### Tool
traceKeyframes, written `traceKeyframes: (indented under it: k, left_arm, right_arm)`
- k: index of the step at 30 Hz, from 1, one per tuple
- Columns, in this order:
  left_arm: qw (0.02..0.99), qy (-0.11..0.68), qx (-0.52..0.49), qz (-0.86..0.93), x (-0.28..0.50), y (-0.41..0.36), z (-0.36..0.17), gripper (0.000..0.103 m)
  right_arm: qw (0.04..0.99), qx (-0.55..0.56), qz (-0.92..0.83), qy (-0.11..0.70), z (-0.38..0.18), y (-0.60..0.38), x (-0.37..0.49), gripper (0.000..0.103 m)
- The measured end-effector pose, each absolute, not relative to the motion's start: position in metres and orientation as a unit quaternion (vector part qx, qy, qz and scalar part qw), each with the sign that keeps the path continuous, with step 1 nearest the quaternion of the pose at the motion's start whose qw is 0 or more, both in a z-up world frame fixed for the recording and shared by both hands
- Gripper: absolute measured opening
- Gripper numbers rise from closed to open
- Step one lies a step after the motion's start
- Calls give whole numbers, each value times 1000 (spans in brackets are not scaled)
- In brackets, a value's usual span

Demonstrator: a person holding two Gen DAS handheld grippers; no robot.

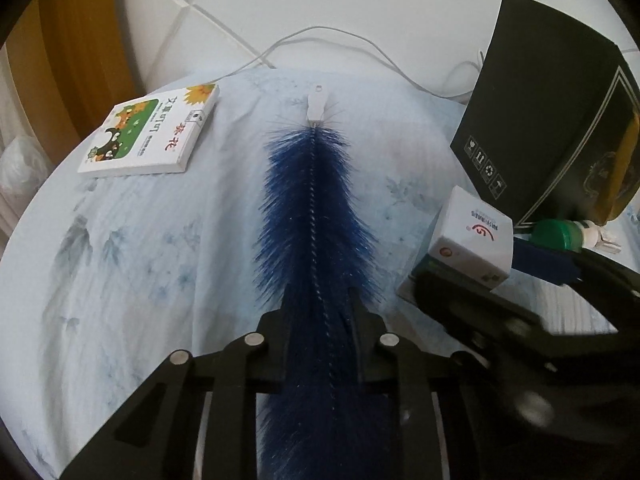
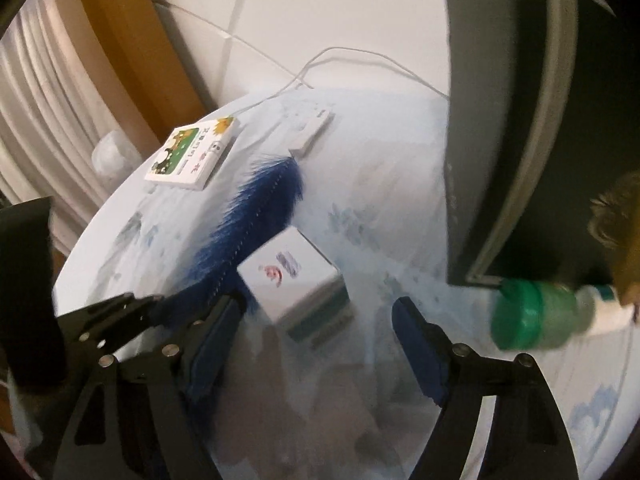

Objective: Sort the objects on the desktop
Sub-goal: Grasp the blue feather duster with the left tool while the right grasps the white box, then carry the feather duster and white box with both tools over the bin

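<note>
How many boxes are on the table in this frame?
3: flat green-and-white box at far left, small white box right of the blue brush, tall black box behind it. Others may be hidden.

The left wrist view looks forward and down along its own fingers from close above the cloth-covered table (image 1: 132, 264), facing the far tiled wall, with the blue brush (image 1: 316, 216) running straight up the middle of the picture. The right wrist view sits lower and to the right of it, close to the black box (image 2: 516, 128), facing the same wall but turned leftward. Both share the brush, the green-and-white booklet (image 1: 150, 136), the small white box (image 1: 470, 240), the green-capped bottle (image 2: 536, 316) and the white cable (image 1: 320, 36).
</note>
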State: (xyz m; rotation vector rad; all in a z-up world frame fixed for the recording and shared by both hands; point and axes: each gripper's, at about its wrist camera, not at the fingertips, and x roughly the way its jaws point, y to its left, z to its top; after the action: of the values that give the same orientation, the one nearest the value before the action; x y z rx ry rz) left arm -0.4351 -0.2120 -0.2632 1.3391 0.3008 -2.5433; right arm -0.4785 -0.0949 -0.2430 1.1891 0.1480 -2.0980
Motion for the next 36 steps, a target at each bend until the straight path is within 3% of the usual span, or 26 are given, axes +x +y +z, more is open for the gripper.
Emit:
traceKeyframes:
  k: [3,17,36]
  left_arm:
    - [128,97,458,-874,-433,-209,-258,18]
    - [128,89,441,-884,-363,-181,-197,18]
    - [50,39,341,-938,-226,-71,-46,18]
  right_arm:
    - [357,458,-812,63,-247,-101,-482,42]
    - [354,425,-830,70,-183,-69,-431,40]
    - [292,337,-894,35,-42,48,-283,40]
